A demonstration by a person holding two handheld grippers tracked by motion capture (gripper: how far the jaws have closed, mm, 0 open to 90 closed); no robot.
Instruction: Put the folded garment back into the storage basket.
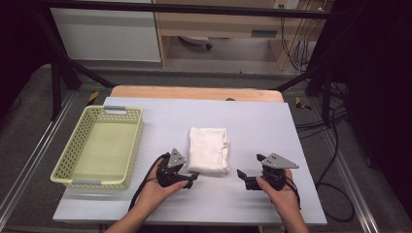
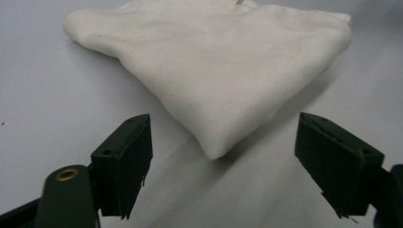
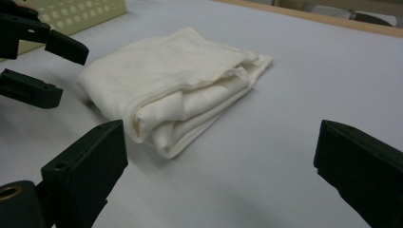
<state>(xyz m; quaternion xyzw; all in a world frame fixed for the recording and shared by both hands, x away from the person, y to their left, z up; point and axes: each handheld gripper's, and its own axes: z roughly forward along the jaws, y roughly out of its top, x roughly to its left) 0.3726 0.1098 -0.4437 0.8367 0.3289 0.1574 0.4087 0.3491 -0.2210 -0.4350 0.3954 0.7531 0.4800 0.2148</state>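
Left of the folded cloth [image 1: 209,149] sits the empty basket [image 1: 82,171]; my left gripper [image 1: 190,179] lines up on the cloth's near left corner, jaws spread, pinching nothing. Right of the cloth, my right gripper [image 1: 241,174] waits, jaws spread. Next I'd judge both must close on it.

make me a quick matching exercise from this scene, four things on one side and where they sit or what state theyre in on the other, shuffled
Things:
1. folded white cloth
2. yellow basket
3. left gripper
4. right gripper

Places or states:
A. at the table's left edge, nothing in it
B. jaws open, off the cloth's right side
C. lying flat at the middle of the table
D. jaws open, aimed at the cloth's near left corner, not touching it

Pairs: 1-C, 2-A, 3-D, 4-B
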